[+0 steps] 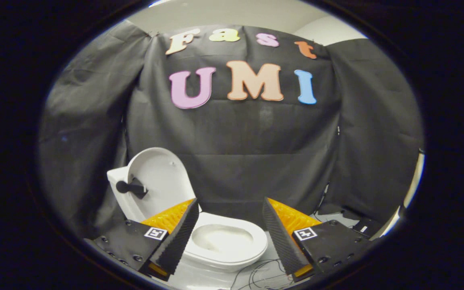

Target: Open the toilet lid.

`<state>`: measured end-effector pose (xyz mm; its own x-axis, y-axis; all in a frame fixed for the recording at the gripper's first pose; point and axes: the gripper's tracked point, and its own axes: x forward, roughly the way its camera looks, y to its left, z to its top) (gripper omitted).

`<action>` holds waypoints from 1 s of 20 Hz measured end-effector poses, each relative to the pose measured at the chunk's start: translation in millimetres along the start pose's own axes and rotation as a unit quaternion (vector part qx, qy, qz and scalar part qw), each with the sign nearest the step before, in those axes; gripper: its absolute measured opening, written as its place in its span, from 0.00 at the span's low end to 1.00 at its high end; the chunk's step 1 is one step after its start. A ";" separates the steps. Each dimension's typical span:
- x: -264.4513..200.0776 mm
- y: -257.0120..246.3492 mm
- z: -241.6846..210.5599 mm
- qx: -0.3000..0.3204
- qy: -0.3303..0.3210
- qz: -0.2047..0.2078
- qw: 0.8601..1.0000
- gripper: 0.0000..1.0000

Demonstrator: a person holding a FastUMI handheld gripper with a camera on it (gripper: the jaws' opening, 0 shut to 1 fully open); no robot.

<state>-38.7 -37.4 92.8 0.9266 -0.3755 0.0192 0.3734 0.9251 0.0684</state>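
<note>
A small white toilet (226,241) stands on the pale floor just beyond my fingers. Its lid (159,177) is raised upright, leaning back against the tank (117,181), and the oval seat and bowl lie uncovered. A black lever handle (131,187) sticks out from the tank beside the lid. My gripper (230,219) is open, hovering above and in front of the bowl, which shows through the wide gap. The left finger (175,237) and right finger (284,237) have ribbed black pads with orange backs and touch nothing.
Black cloth wall (256,153) hangs close behind the toilet and wraps both sides. Thin dark cables (256,272) lie on the floor in front of the bowl. A small dark box (363,227) sits on the floor off to the right.
</note>
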 end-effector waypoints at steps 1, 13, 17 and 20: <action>0.2 -5.1 -1.7 0.002 -0.003 -0.001 1.000 0.98; 8.6 -77.2 -18.6 0.115 -0.036 -0.047 0.992 0.98; 14.1 -66.8 -33.7 0.107 -0.012 -0.045 0.993 0.99; 18.7 -50.6 -43.9 0.076 0.013 -0.035 0.996 0.99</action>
<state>-38.3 -88.7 45.9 0.8999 -0.4358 -0.0162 0.4285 0.8766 0.2189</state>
